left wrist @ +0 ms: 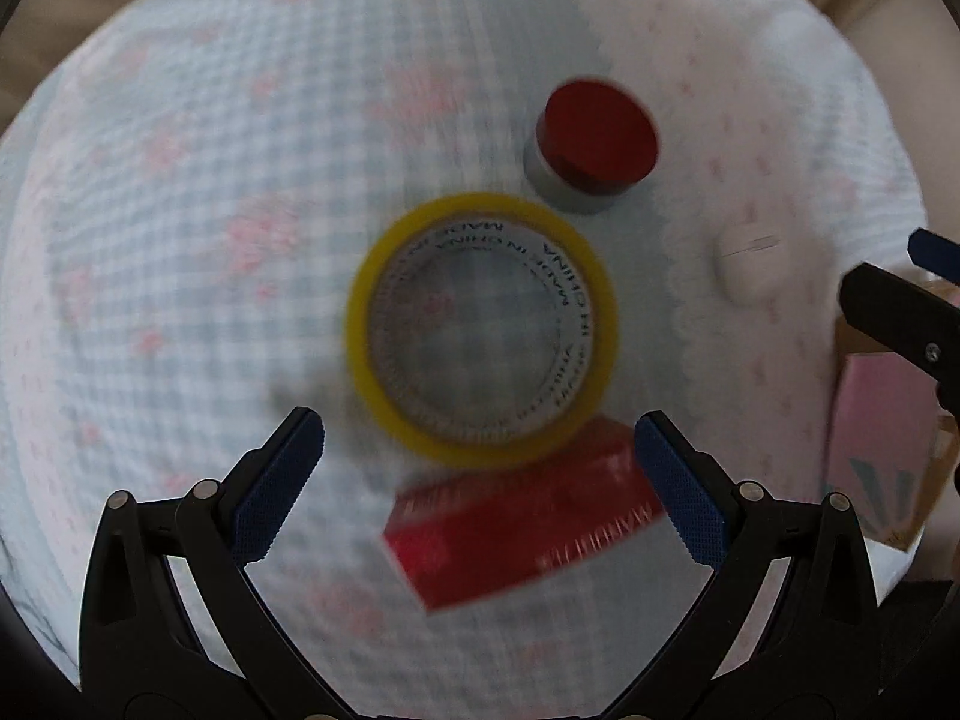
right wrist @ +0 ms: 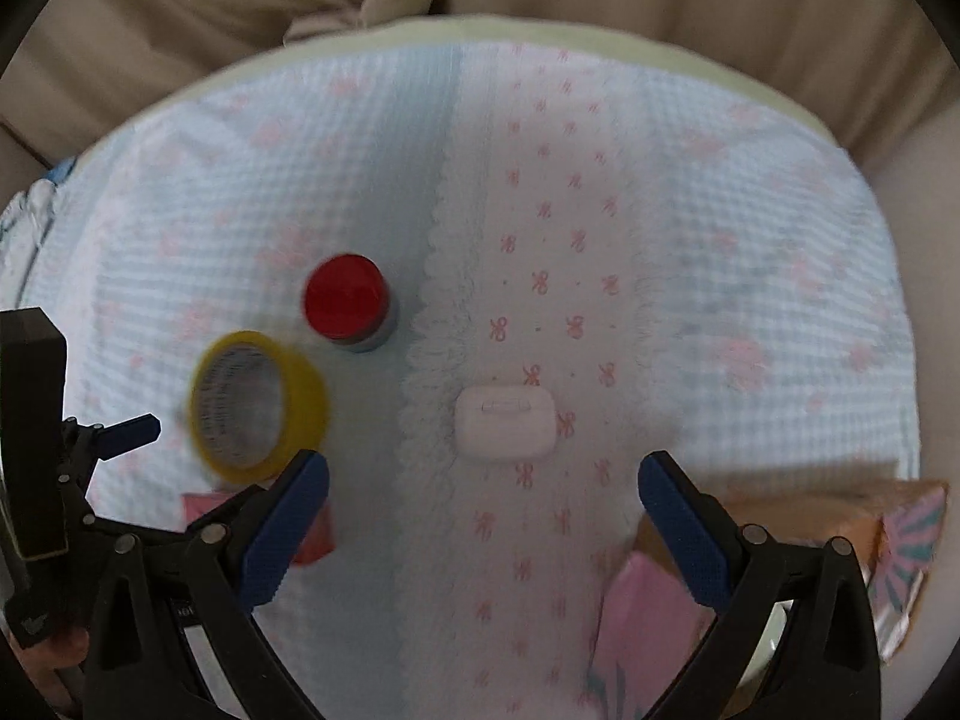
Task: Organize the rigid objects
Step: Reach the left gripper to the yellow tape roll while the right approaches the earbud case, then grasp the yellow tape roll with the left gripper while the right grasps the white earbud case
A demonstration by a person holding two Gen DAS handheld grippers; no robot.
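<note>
A yellow tape roll (left wrist: pixel 483 330) lies on the checked blue-and-pink cloth (left wrist: pixel 180 210), with a red box (left wrist: pixel 528 531) just below it and a red-capped jar (left wrist: pixel 594 141) above right. My left gripper (left wrist: pixel 480 486) is open, with the red box between its fingers. A small white case (right wrist: pixel 504 423) lies on the cloth (right wrist: pixel 750 240) ahead of my open, empty right gripper (right wrist: pixel 483 534). The right view also shows the tape roll (right wrist: pixel 258 405), the jar (right wrist: pixel 348 303) and part of the red box (right wrist: pixel 312 531) behind its left finger.
A cardboard box with a pink patterned lining (right wrist: pixel 780 588) stands at the lower right, and shows at the right edge of the left view (left wrist: pixel 882 432). The right gripper's fingers (left wrist: pixel 900 306) show in the left view. Beige cushions (right wrist: pixel 240 12) lie behind the cloth.
</note>
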